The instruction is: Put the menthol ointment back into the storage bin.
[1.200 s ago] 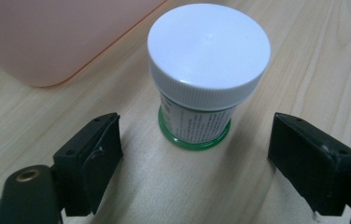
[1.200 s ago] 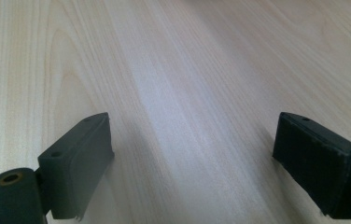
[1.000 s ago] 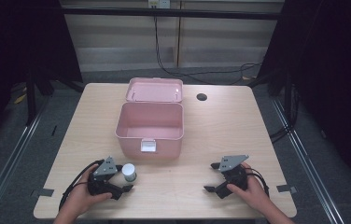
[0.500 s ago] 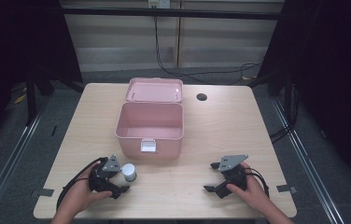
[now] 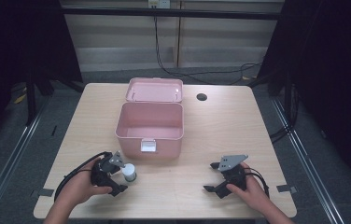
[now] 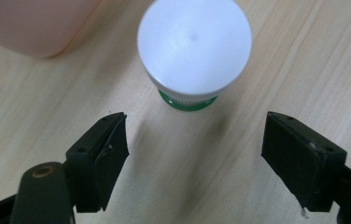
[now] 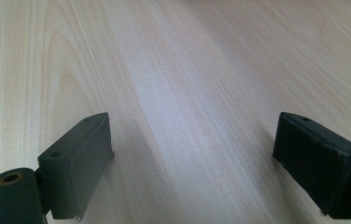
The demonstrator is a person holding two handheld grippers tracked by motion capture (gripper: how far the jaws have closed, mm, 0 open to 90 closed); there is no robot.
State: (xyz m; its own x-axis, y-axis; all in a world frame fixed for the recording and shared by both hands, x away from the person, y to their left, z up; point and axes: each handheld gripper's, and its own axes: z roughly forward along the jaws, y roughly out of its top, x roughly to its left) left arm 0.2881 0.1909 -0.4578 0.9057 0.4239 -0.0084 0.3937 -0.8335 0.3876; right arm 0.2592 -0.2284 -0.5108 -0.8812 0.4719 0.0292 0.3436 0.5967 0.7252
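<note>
**Upright, light and smooth: a small bottle to be taken below its cap**

Clearly, the bottle [image 5: 129, 172] is seen standing on the table [image 5: 257, 126], just in front of the open pink box [image 5: 149, 135] and right beside the left gripper [image 5: 119, 177]. In the left gripper view the bottle [image 6: 193, 49] stands ahead of the jaws, not between them; the jaws have just been closing and are now held partly apart on nothing.

The bottle is judged small, light and stiff, probably plastic. Its white cap [image 6: 194, 42] is smooth, rounded and wider than the green body [image 6: 188, 101] below it, so slipping could be expected there. A hold across the body, just beneath the cap, is judged safer.

Its long axis runs vertically, cap pointed up.

The right gripper [image 5: 215, 177] is rested well apart, its jaws spread wide over bare table.
</note>
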